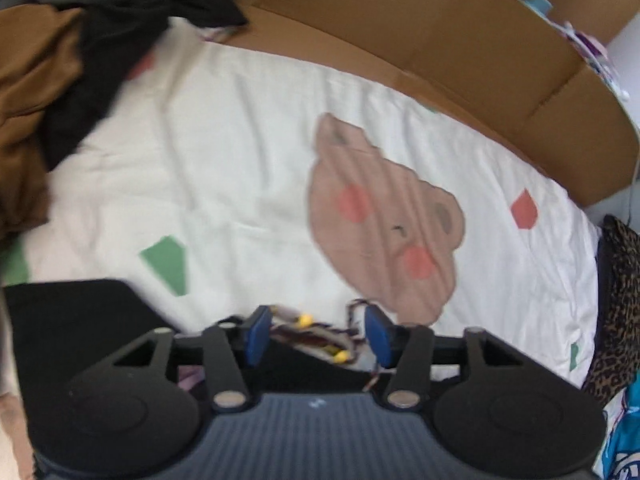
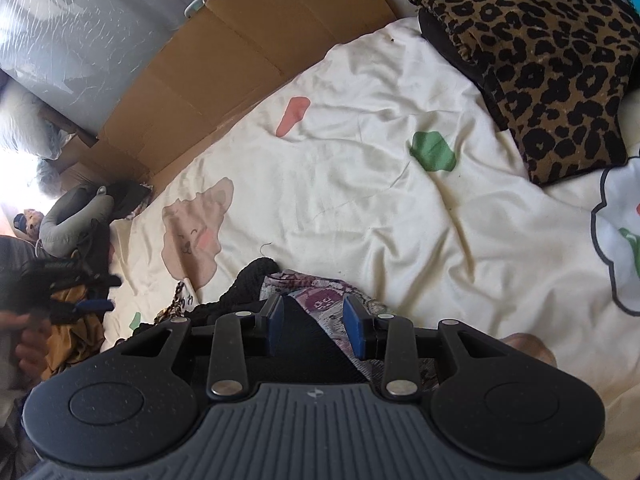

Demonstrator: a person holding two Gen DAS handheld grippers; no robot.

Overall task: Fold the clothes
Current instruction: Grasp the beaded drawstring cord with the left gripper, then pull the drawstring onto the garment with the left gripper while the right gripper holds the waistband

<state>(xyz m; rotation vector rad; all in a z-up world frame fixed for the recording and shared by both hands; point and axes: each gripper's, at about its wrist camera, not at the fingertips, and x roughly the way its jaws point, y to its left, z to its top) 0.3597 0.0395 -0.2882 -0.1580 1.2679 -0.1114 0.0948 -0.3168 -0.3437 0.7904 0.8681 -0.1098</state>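
A patterned purple-and-white garment (image 1: 308,332) with yellow-tipped cords lies bunched on a black cloth (image 1: 72,320) at the near edge of the cream bear-print bedsheet (image 1: 240,184). My left gripper (image 1: 318,336) points steeply down over it, its blue pads wide apart and off the fabric. In the right wrist view the same garment (image 2: 320,288) and a black knit piece (image 2: 256,276) lie under my right gripper (image 2: 315,324), whose pads stand apart with cloth showing in the gap. The left gripper (image 2: 102,293) also appears at the far left, held by a hand (image 2: 24,340).
A heap of brown (image 1: 28,100) and black (image 1: 112,52) clothes sits at the sheet's far left. Folded leopard-print fabric (image 2: 540,60) rests at the right end. Flattened cardboard (image 1: 440,40) borders the far side. A grey neck pillow (image 2: 72,216) lies by the heap.
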